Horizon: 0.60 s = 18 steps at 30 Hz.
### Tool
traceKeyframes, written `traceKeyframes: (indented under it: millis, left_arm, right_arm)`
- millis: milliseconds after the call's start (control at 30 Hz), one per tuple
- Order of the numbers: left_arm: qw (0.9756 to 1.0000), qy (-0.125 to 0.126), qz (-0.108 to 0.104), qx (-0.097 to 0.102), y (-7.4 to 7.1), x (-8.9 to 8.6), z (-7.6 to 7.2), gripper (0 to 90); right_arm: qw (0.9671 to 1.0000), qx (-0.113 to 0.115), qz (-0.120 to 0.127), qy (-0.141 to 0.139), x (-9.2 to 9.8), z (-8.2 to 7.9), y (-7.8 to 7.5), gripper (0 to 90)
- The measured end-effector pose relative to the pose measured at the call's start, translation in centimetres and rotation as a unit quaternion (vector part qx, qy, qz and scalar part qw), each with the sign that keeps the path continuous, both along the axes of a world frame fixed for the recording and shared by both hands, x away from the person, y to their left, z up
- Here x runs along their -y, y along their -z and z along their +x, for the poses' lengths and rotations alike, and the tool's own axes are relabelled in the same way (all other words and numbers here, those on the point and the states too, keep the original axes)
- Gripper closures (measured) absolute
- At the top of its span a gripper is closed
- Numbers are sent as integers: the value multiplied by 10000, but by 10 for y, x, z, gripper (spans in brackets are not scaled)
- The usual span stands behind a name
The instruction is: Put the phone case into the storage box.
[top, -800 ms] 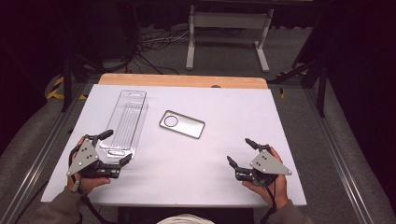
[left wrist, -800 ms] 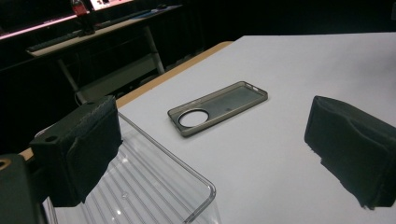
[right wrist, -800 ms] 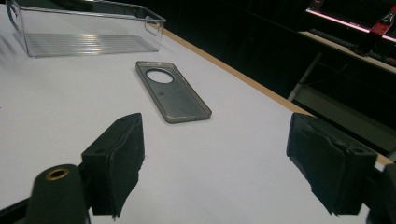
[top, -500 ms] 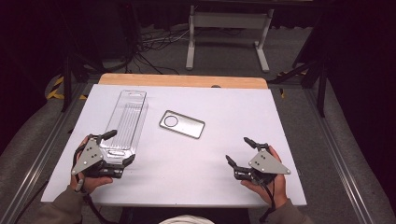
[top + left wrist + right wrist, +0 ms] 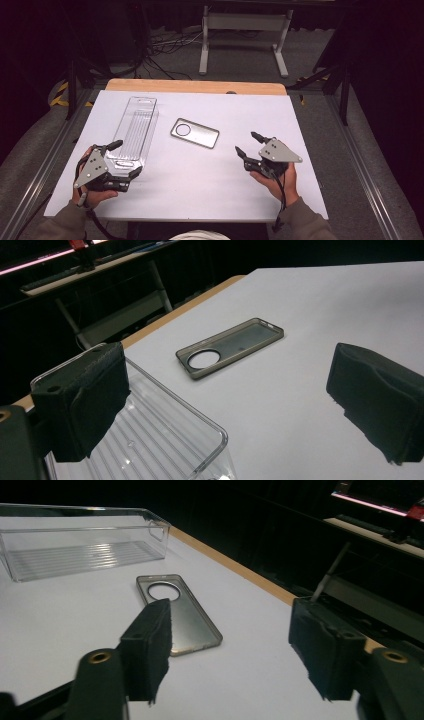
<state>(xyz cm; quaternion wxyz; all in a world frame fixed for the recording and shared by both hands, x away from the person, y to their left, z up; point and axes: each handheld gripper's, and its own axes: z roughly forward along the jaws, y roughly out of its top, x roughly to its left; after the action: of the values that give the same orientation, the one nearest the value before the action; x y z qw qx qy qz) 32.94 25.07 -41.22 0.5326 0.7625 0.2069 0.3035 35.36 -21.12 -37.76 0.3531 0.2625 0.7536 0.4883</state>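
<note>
Both my grippers have crept inward: my left gripper [image 5: 123,159] now straddles the near end of the clear tray [image 5: 136,126], jaws wide and empty, my right gripper [image 5: 246,144], half open and empty, faces the phone case [image 5: 195,133] lying just beside the tray.

We see the white table [image 5: 200,175] brightly lit from above while everything around it sinks into near black. Glare streaks the clear tray [image 5: 85,545], and the near jaws look soft and unfocused.
</note>
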Motion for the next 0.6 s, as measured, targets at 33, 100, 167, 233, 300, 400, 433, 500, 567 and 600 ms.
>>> traceKeyframes:
  millis: [33,100,167,233,300,400,433,500,567,600]
  left_arm:
    - [10000,12,13,5,0,-1,0,41]
    - [10000,21,-34,-36,1,-1,0,41]
    - [10000,19,-16,-30,1,-1,0,41]
    - [10000,31,32,-34,1,-1,1,42]
    - [10000,23,16,-26,1,-1,1,42]
    - [10000,45,21,-56,1,-2,1,43]
    - [10000,38,22,-52,1,-2,1,43]
    - [10000,39,9,-10,0,-3,-1,43]
    - [10000,32,-27,-16,0,-4,-1,44]
    - [10000,29,-4,-19,0,-5,-1,46]
  right_arm:
    - [10000,-19,19,-9,-2,4,-1,405]
    - [9999,-89,45,-45,-9,18,-4,471]
    - [9999,-162,19,-57,-17,32,-5,546]
    - [9995,-299,-93,-97,-25,46,-5,618]
    - [9990,-406,-168,-76,-32,59,-3,678]
    - [9970,-703,-317,-56,-42,78,3,820]
    - [9962,-779,-394,-42,-44,82,4,859]
    - [9950,-876,-476,10,-48,91,6,900]
    - [9936,-967,-589,56,-53,101,8,900]
    - [9931,-1014,-584,58,-55,105,9,900]
